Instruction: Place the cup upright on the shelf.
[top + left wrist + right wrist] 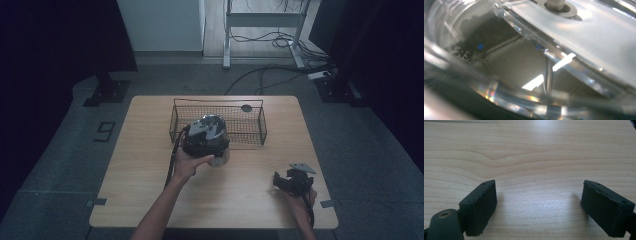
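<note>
Two risks from here. Clear jar (220, 156) up at the left gripper (210, 142), just before the front wall of the wire basket (260, 125). Jaws hidden behind glass in the left gripper view, so cannot tell whether clamped on it. Smooth glass: liable to slip and drop just short of the basket, or to clip its rim going over. Right gripper (539, 205) off to the front-right of the basket, spread wide, empty.

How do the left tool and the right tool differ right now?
The left tool is raised by the wire basket with a clear glass container at its front, seen close up in the left gripper view; the right tool sits low over bare table, jaws wide apart and empty. Both are black and hand-held.
</note>
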Demonstrator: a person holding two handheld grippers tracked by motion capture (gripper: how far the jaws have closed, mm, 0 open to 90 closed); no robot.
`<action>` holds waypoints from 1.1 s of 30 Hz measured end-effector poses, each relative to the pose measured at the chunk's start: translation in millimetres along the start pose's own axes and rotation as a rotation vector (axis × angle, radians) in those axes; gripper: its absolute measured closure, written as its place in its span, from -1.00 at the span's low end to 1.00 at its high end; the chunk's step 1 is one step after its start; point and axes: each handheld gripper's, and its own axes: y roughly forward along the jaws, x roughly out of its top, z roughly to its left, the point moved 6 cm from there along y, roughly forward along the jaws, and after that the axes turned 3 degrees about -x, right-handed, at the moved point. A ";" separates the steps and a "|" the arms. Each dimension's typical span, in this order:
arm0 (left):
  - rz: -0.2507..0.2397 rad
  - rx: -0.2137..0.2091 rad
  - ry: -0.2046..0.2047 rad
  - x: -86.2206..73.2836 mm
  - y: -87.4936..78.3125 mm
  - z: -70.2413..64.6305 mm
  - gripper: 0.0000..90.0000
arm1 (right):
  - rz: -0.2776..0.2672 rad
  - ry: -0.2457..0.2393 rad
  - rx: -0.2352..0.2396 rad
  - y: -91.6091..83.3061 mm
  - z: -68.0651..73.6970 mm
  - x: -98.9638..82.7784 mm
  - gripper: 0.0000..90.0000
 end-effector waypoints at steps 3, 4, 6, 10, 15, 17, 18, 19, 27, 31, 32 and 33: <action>0.003 0.000 0.000 4.3 0.4 0.0 -0.92 | 0.000 0.000 0.000 0.0 0.0 0.0 -0.71; 0.002 0.002 0.002 5.7 0.2 0.4 -0.92 | 0.000 -0.001 0.000 0.0 0.0 0.0 -0.71; 0.001 0.000 -0.004 8.5 0.6 0.9 -0.92 | 0.000 0.000 0.000 0.0 0.0 0.0 -0.71; 0.003 0.004 -0.003 13.8 1.5 2.1 -0.92 | 0.000 0.000 0.000 0.0 0.0 0.0 -0.71; 0.005 0.002 -0.006 19.2 3.8 2.7 -0.92 | 0.001 -0.002 0.000 0.0 -0.1 0.0 -0.71; 0.000 0.001 -0.012 21.2 4.8 3.5 -0.92 | 0.001 -0.002 0.000 0.0 -0.1 0.0 -0.71; 0.001 0.000 -0.015 22.1 4.9 4.2 -0.92 | 0.001 -0.002 0.000 0.0 -0.1 -0.1 -0.71; 0.000 -0.001 -0.019 23.1 5.0 5.1 -0.92 | 0.000 -0.001 0.000 0.0 -0.1 0.0 -0.71; 0.012 0.004 -0.026 31.1 5.0 12.7 -0.92 | 0.000 -0.001 0.000 0.0 -0.1 0.0 -0.71; 0.010 0.019 -0.023 36.7 4.3 16.0 -0.92 | -0.002 -0.002 0.000 0.2 -0.1 0.0 -0.71; 0.010 0.020 -0.024 37.7 4.1 16.5 -0.92 | -0.002 -0.002 0.000 0.2 -0.1 0.0 -0.71; 0.009 0.021 -0.027 39.1 4.2 17.2 -0.91 | -0.002 -0.002 0.000 0.2 -0.1 0.0 -0.71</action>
